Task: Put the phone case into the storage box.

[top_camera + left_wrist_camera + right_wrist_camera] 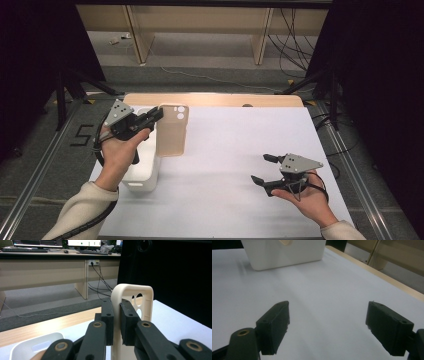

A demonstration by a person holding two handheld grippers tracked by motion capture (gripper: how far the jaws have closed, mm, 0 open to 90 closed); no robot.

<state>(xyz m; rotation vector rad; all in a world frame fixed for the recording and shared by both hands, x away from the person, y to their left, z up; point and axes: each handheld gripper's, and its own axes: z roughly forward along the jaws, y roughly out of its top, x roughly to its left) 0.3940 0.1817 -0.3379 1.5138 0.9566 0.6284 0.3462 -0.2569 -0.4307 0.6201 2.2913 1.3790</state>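
The cream phone case (172, 131) was held clear of the counter (235, 150) near its far left corner, long axis running from far edge to near edge, just right of the white bin (145, 172). It was gripped by one long edge in the left claw (159, 114), whose jaws were closed on the rim from its left. The right claw (263, 168) was held wide open and empty, well apart near the near right corner.

Left gripper (159, 114) and right gripper (262, 168): black bodies, each topped by a grey three-cornered plate with small dark dots. Black linkage arms carry brass-coloured pivot bushings; blocky black jaws show small screw holes. A black cable trails from each. Both forearms wear cream knitted sleeves (82, 209).
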